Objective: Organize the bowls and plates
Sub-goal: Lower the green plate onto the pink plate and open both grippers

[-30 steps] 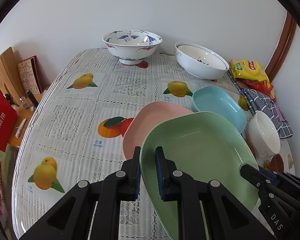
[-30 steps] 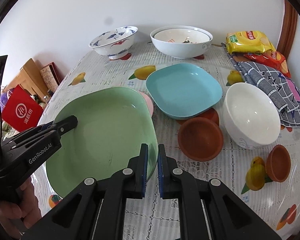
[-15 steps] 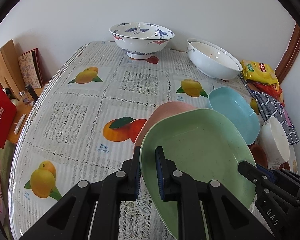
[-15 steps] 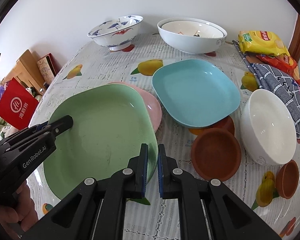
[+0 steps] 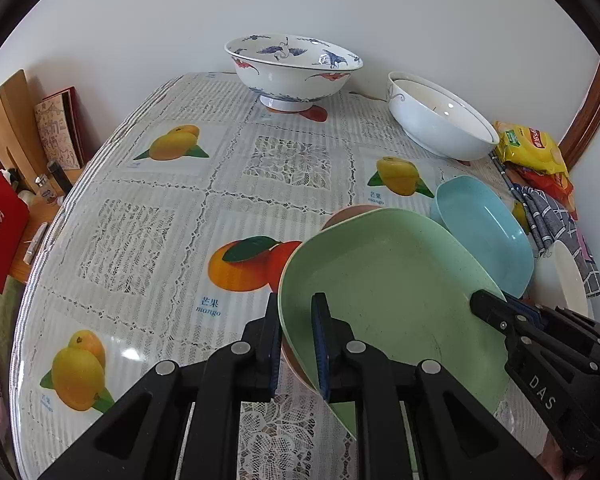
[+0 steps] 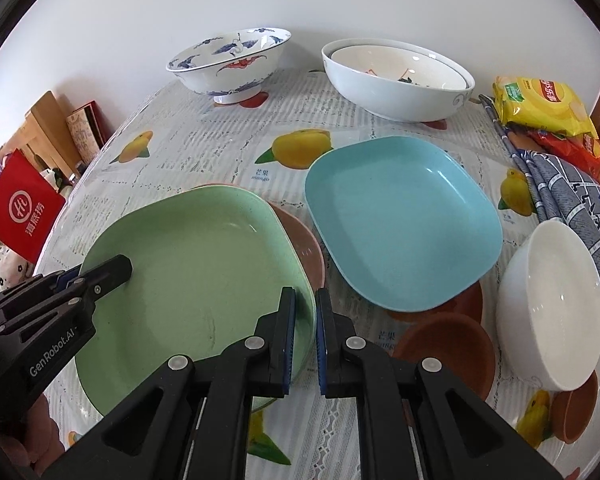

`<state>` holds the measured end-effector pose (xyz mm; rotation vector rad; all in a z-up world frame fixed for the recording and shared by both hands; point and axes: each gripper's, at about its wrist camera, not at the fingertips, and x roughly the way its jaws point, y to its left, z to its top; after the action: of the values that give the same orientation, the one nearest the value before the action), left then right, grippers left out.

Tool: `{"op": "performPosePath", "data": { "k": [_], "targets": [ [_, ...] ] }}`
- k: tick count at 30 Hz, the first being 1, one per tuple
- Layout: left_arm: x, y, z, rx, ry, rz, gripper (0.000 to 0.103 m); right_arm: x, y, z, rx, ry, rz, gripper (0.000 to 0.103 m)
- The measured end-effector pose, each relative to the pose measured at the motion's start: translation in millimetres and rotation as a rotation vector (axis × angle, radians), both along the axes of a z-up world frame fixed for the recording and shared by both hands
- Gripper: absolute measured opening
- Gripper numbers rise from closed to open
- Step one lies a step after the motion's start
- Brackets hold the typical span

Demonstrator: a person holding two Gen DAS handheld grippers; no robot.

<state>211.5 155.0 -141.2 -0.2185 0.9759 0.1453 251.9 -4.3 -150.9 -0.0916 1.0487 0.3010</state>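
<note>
A green plate (image 5: 384, 280) (image 6: 192, 280) is held between both grippers, over a pink plate (image 5: 348, 213) (image 6: 305, 248) that shows only at its far and right edges. My left gripper (image 5: 298, 312) (image 6: 112, 270) is shut on the green plate's left rim. My right gripper (image 6: 305, 308) (image 5: 488, 304) is shut on its right rim. Whether green rests on pink I cannot tell. A blue plate (image 6: 404, 220) (image 5: 484, 232) lies to the right, partly over a brown dish.
A plain white bowl (image 6: 552, 312) and brown dishes (image 6: 444, 344) sit at the right. A blue-patterned bowl (image 5: 292, 68) and nested white bowls (image 5: 440, 124) stand at the far edge. Snack bags (image 6: 540, 104) and a checked cloth (image 6: 568, 192) lie far right. The tablecloth (image 5: 140, 232) stretches left.
Both grippers have carried the green plate lower and across over the pink plate, which is now mostly covered. Both grips are unchanged.
</note>
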Motion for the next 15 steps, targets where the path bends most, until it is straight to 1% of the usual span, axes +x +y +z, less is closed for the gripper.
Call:
{"op": "performPosePath", "data": {
  "k": [3,6,7,8,9,10,11,15],
  "targets": [
    [2,2,-2,0.005,0.009,0.009,0.016,10,4,-1,0.007,-0.006,0.008,0.01],
    [3,4,-4,-0.019,0.013,0.008,0.016,13,10,2,-0.008,-0.033,0.022,0.012],
    [3,4,-4,-0.017,0.014,0.008,0.016,12,10,4,-0.011,-0.051,0.023,0.015],
    [3,4,-4,-0.012,0.013,0.007,0.016,11,9,7,-0.007,-0.062,0.026,0.024],
    [3,3,-4,-0.004,0.013,0.006,0.016,9,8,10,0.003,-0.074,0.027,0.029],
    [3,2,-3,0.007,0.014,0.006,0.016,6,5,13,0.011,-0.085,0.023,0.039],
    [3,1,-3,0.015,0.017,0.006,0.016,3,2,16,0.015,-0.094,0.017,0.043],
    [0,-1,-3,0.014,0.027,0.001,0.019,-9,-8,20,0.022,-0.084,0.006,0.043]
  ]
}}
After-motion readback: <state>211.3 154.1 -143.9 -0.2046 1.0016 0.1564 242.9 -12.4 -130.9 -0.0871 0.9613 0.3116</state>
